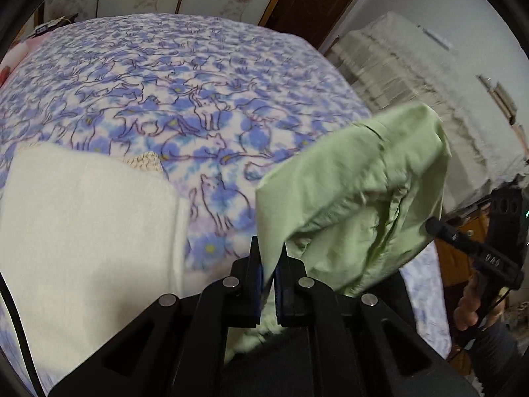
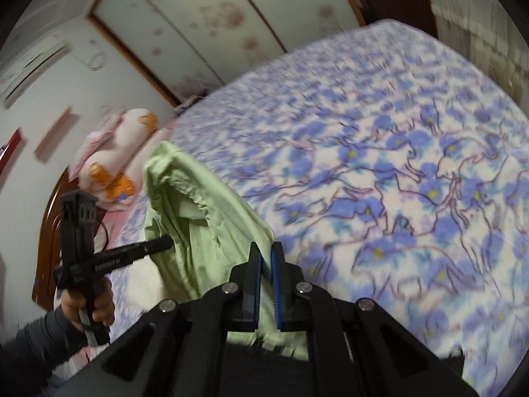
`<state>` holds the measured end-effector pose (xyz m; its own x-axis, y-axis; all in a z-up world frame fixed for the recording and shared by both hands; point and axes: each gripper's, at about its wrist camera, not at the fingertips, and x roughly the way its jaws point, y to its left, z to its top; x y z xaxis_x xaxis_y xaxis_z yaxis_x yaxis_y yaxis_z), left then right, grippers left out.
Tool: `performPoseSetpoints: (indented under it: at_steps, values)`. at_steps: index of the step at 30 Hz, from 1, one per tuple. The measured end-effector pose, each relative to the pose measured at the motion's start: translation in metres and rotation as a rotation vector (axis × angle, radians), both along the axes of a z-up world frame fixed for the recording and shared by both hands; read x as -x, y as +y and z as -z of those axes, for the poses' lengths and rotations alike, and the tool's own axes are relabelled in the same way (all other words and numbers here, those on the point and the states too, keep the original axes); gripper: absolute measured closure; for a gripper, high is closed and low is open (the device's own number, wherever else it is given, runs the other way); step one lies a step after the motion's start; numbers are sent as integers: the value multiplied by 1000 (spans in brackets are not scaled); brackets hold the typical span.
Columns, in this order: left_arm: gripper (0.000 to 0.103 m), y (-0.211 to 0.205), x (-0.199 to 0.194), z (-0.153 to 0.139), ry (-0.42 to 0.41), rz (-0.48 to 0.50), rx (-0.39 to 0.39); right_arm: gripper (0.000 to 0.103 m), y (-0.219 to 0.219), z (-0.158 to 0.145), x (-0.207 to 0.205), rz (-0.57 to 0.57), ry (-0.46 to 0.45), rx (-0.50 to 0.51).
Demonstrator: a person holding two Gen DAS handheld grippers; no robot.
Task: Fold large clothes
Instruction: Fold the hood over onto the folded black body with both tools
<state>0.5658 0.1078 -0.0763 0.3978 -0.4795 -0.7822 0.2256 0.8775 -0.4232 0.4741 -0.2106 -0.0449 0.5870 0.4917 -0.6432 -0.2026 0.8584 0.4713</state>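
Left tool [image 1: 269,259] and right tool [image 2: 266,259] each pinch the green garment [image 1: 357,185] above the blue-flowered bedspread [image 1: 172,76].

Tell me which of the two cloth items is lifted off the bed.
The green garment. Both grippers, left and right, pinch it and it hangs between them, while the white cloth lies flat on the blue patterned blanket.

The green garment [image 1: 357,192] is thin, matt, creased woven cloth; the blanket [image 1: 185,92] is soft, fuzzy fleece; the white towel [image 1: 86,218] is matt and nubbly; both grippers [image 1: 269,258] [image 2: 265,258] are matt black plastic with shiny metal pins.
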Motion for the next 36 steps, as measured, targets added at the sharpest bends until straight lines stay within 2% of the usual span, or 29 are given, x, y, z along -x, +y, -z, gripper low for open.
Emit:
performPoseSetpoints:
  at_steps: [2,5,8,12,13,15,17,18,19,20,22,25,28,30,36]
  values:
    - [99,9,30,-10,-8,18,18,98,3,-7,33,-12,-20,0]
    - [97,15,86,-10,-2,49,30,97,4,2,90,-12,-19,26]
    - [95,18,141,11,51,70,31,93,5,28,131,2,28,81]
    - [89,13,206,68,190,92,-73,82,-2,79,165,51,201,113]
    - [85,13,218,80,229,89,-86,80,-4,93,170,64,259,111]
    - [75,17,243,108,343,80,-62,80,-9,113,183,84,349,104]
    - [60,23,261,123,410,58,-19,78,-16,127,197,103,406,51]
    - [56,26,267,128,429,44,3,75,-18,130,205,116,423,27]
    - [53,29,272,132,440,28,25,68,-19,132,212,128,432,15]
    - [51,33,275,135,447,13,50,61,-19,133,218,137,437,5]
    - [50,35,276,138,451,-18,107,55,-17,133,228,147,433,-26]
    - [50,32,273,139,427,-49,185,55,-8,138,229,141,436,-48]
    - [50,26,268,131,360,-54,242,55,7,141,220,116,428,-54]
    - [50,20,266,130,332,-56,237,55,16,146,214,108,430,-29]
    - [53,5,269,145,358,-63,223,56,32,166,213,78,466,16]
